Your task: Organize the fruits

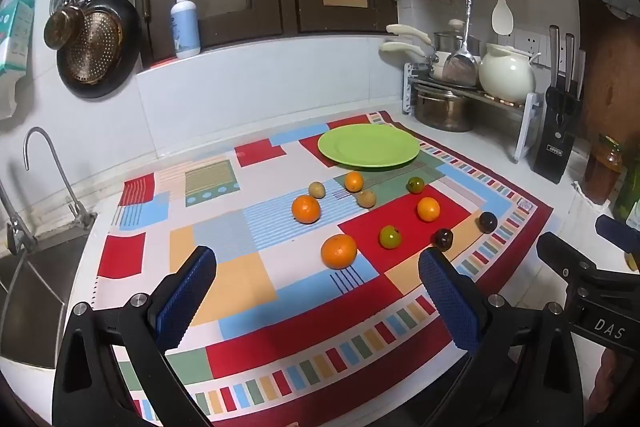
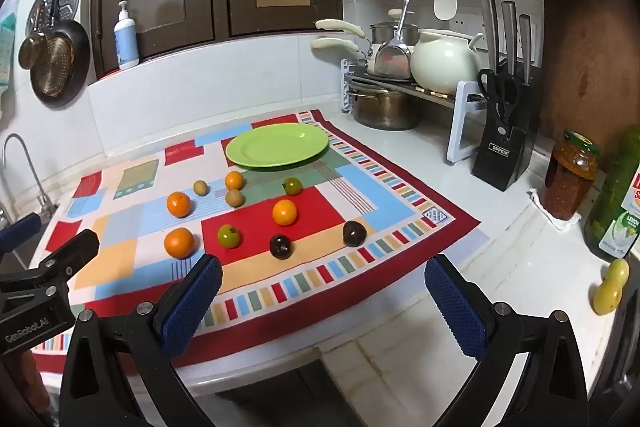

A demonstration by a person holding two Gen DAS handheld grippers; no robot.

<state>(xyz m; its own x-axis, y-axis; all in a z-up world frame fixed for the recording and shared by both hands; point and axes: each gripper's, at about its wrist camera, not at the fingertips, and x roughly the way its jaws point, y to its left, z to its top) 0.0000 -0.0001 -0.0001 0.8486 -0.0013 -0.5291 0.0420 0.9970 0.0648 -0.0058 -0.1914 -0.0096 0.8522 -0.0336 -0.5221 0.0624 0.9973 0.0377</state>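
Both claws, left gripper (image 1: 318, 301) and right gripper (image 2: 324, 301), gape empty. Ahead of them lie loose fruit, the nearest orange (image 1: 338, 251), and beyond it the bare green plate (image 1: 368, 145). Nothing is sorted yet; next probably means reaching forward and closing gently.

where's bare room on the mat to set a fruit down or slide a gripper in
Free: the green plate, nothing on it; the near strip of the patterned mat between the fruit and its front border; the mat's sink-side half, left of the oranges. Crowded: the middle, just below the plate, where ten small fruits lie scattered.
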